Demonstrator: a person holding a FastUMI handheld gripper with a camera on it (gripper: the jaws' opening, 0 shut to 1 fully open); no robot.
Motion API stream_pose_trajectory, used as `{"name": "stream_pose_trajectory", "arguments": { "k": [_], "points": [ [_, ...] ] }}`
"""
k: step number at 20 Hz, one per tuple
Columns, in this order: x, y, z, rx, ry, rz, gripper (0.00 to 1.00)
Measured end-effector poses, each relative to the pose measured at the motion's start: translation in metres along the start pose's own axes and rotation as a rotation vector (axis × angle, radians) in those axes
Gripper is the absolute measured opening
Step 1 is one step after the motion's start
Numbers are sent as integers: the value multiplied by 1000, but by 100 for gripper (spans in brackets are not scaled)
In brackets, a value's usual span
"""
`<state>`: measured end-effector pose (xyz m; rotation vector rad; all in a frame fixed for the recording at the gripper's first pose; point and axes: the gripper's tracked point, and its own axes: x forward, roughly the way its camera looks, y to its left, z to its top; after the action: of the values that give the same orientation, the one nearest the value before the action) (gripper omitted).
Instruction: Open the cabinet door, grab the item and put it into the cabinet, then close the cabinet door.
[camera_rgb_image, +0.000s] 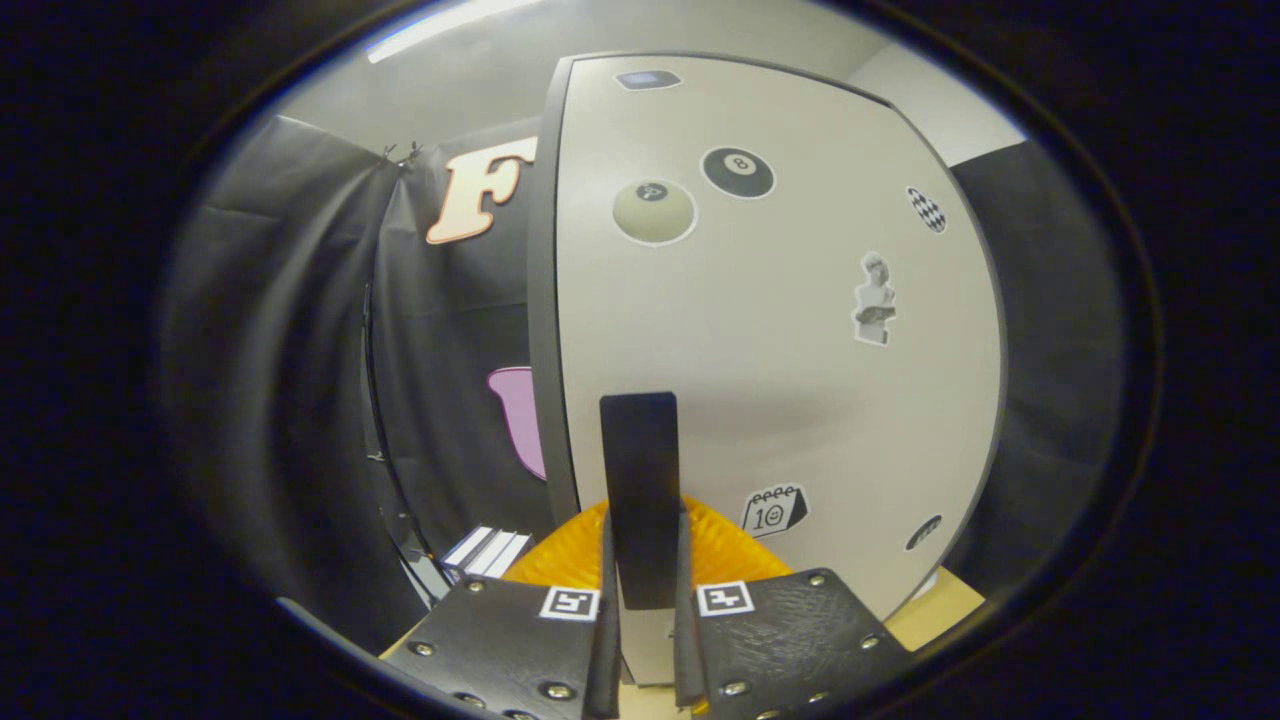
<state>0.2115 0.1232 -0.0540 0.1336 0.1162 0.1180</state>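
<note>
The cabinet's pale door (780, 330), dotted with stickers, stands right in front of me. A dark vertical bar handle (640, 470) is fixed near its lower left. My gripper (643, 590) is shut on this handle, one finger pressing each side of its lower end. The door's dark left edge (543, 300) runs top to bottom; I cannot tell whether the door is fully closed or slightly ajar. A small dark box with white stripes (487, 550) lies on the table to the left of the cabinet, beyond my left finger.
Black cloth walls hang to the left and right of the cabinet. The light wooden tabletop (935, 610) shows below the door's lower right corner.
</note>
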Motion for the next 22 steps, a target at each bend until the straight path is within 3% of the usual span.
{"name": "stream_pose_trajectory", "arguments": {
  "k": [8,22],
  "points": [
    [-37,-4,4,22,26,3,21],
    [-59,-22,1,50,30,-32,21]
  ]
}}
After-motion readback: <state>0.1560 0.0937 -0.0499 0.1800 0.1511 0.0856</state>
